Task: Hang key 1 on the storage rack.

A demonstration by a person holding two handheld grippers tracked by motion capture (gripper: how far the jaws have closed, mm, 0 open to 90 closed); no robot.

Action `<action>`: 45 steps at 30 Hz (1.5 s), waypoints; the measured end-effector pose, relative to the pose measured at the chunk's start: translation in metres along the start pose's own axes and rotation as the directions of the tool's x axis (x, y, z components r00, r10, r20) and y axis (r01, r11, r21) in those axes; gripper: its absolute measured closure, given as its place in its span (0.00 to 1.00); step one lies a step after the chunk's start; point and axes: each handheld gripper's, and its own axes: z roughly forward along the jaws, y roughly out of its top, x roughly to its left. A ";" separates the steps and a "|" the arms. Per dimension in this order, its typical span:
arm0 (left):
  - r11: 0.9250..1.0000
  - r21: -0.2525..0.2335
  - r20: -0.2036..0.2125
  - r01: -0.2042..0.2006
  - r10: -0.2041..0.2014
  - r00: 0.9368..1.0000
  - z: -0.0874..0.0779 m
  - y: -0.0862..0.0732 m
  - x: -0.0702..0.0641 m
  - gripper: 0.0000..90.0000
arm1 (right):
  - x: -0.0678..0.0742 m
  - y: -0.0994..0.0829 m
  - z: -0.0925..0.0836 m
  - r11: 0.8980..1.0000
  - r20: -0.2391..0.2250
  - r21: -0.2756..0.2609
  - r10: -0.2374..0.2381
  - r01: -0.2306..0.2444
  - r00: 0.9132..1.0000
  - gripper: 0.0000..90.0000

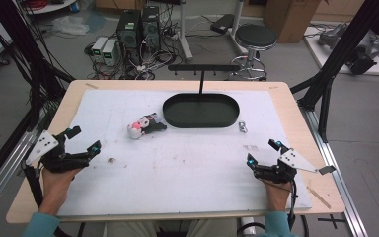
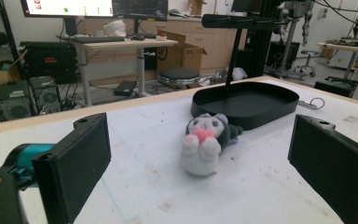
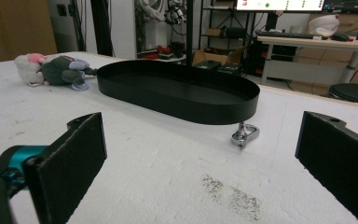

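A small plush toy [image 1: 143, 126], white with a pink heart and dark back, lies on the white mat just left of the black oval tray [image 1: 201, 121]. In the left gripper view the plush toy [image 2: 206, 142] lies ahead between my wide-apart jaws, in front of the tray [image 2: 261, 112]. My left gripper [image 1: 84, 140] rests open at the mat's left side. My right gripper [image 1: 262, 152] rests open at the right side. A silver metal clip [image 1: 243, 127] lies by the tray's right end; the right gripper view has the clip [image 3: 244, 134] ahead, with the tray [image 3: 191, 109] and plush toy [image 3: 51, 69] behind.
A black T-shaped stand [image 1: 202, 69] rises from behind the tray. The white mat [image 1: 187, 168] covers most of the wooden table [image 1: 296, 123]. A round stool [image 1: 255, 37] and computer cases [image 1: 138, 27] stand on the floor beyond the far edge.
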 end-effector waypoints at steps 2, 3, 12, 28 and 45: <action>1.000 0.018 0.007 -0.022 0.022 1.000 0.006 0.008 0.002 0.07 | 0.000 0.000 0.000 1.000 0.000 0.003 0.009 -0.009 1.000 0.01; 0.999 0.030 0.013 -0.036 0.036 0.999 0.010 0.013 0.003 0.07 | 0.000 0.000 0.000 1.000 -0.001 0.003 0.008 -0.008 1.000 0.01; 0.980 0.171 0.119 -0.106 0.087 0.989 0.044 0.040 0.011 0.07 | 0.000 0.000 -0.001 1.000 -0.001 -0.003 0.007 -0.007 1.000 0.01; 0.915 0.345 0.195 -0.210 0.149 0.969 0.098 0.075 0.011 0.07 | -0.001 0.000 -0.001 1.000 -0.001 -0.008 0.013 -0.013 1.000 0.01; 0.806 0.532 0.229 -0.258 0.156 0.961 0.153 0.064 0.003 0.07 | -0.001 -0.001 -0.002 1.000 0.000 -0.011 0.016 -0.016 1.000 0.01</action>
